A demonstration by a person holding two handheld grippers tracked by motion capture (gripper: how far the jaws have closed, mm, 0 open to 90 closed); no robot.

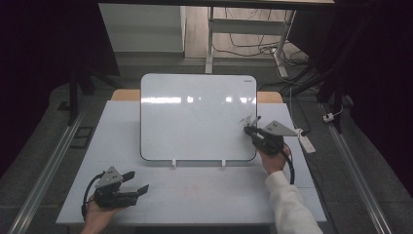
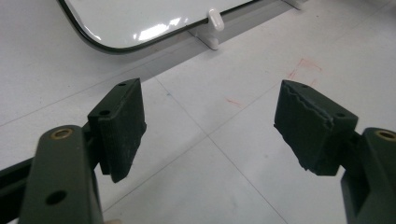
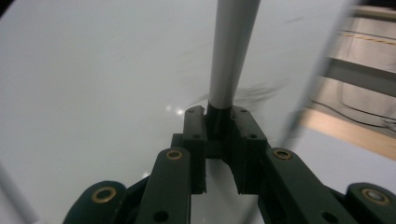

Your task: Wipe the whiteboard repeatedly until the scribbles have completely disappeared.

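Note:
A white board [image 1: 195,117] with a dark rim leans on two small white feet [image 1: 174,165] at the middle of the table. My right gripper [image 1: 250,127] is at the board's right edge, shut on a marker [image 1: 254,120]. In the right gripper view the marker [image 3: 231,51] has a pale grey barrel, and its black end sits between the pads of the right gripper [image 3: 218,123], pointing along the board [image 3: 93,70]. My left gripper [image 1: 137,181] rests at the table's front left, open, with nothing between its fingers [image 2: 121,126]. The board's lower corner [image 2: 140,18] lies ahead of it.
The pale table [image 1: 195,195] carries faint red marks [image 2: 303,67] near its front middle. A small white oblong object [image 1: 306,142] lies at the right edge. Behind the table are desk legs and loose cables [image 1: 253,46]; metal rails [image 1: 44,170] run along the floor.

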